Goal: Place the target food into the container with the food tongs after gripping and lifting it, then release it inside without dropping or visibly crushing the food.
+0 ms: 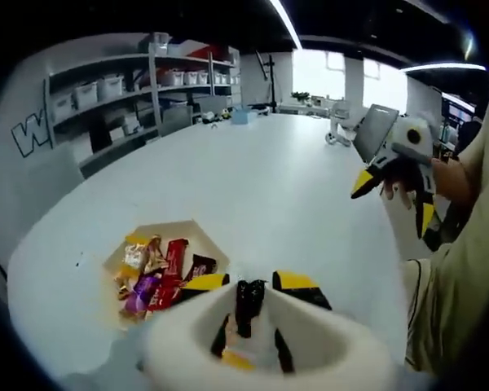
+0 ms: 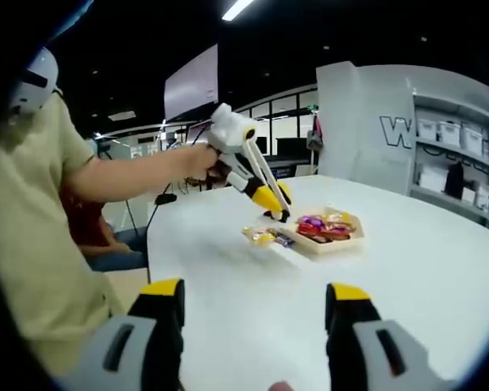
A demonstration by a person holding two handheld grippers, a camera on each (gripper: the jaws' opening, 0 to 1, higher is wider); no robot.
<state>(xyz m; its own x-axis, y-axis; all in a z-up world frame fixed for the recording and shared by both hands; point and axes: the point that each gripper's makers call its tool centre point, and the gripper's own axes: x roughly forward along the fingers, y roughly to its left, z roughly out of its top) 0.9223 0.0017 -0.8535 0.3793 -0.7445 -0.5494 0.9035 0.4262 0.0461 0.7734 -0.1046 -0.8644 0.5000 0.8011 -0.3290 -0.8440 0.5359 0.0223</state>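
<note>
Left gripper view — left tongs (image 1: 248,287) pinch a dark snack bar (image 1: 246,305) above the white container (image 1: 326,346).

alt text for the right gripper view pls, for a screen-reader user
The left gripper, held out in a person's hand, points its yellow-tipped fingers down at the white table next to a shallow tray of wrapped snacks; a few wrapped pieces lie beside the tray. The right gripper is open in the foreground.

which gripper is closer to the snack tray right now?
Left. The left gripper hangs just over the near edge of the wooden snack tray, its jaws closed together. The right gripper sits far back across the white table, jaws spread apart.
</note>
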